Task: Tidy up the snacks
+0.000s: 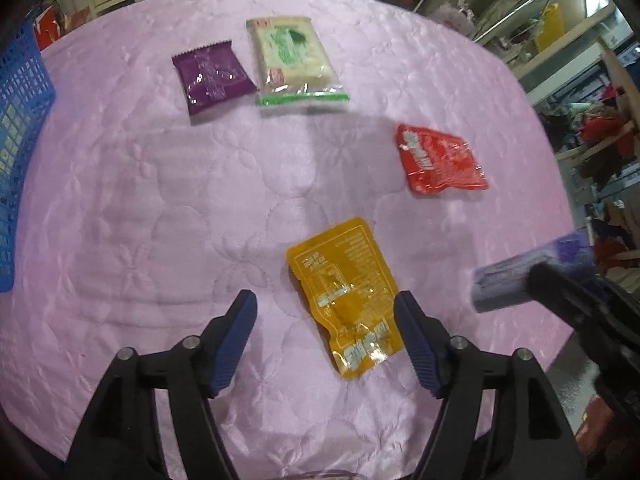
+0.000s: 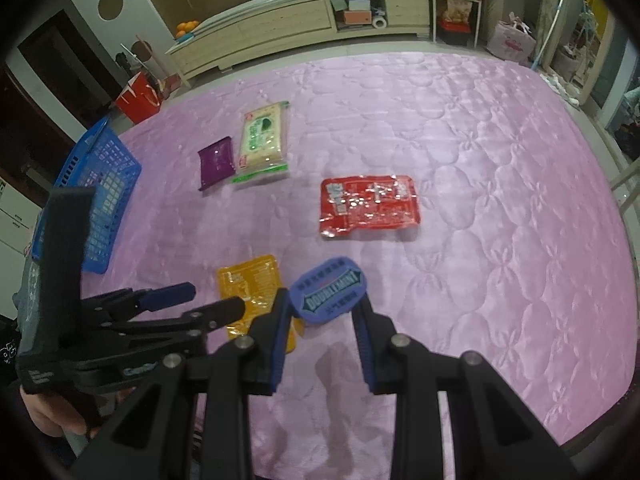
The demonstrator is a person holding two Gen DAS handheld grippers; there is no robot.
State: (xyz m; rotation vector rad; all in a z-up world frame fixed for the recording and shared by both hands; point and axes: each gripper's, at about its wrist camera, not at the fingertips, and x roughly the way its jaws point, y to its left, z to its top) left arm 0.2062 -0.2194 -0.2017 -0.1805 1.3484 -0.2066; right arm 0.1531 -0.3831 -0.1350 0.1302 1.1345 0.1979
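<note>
1. Left wrist view: left gripper (image 1: 326, 312) at 6 o'clock, jaws standing wide apart, gripping nothing; yellow pouch (image 1: 347, 298) flat on the pink quilt (image 1: 160, 208) between the pads, untouched. Purple packet (image 1: 212, 76) and green-and-white packet (image 1: 294, 60) side by side at 12 o'clock; red pouch (image 1: 440, 160) at 2 o'clock; blue basket (image 1: 20, 120) at 9 o'clock, contents hard to make out.
2. Right wrist view: right gripper (image 2: 322, 300) at 6 o'clock, partly closed, pads clamped on a blue gum pack (image 2: 328, 292) lifted clear of the quilt. Left gripper (image 2: 218, 300) at 8 o'clock over the yellow pouch (image 2: 250, 284); basket (image 2: 96, 188) at 9 o'clock.
3. Progress, judged: four packets not yet in the basket, one in hand; most of the sorting left.
</note>
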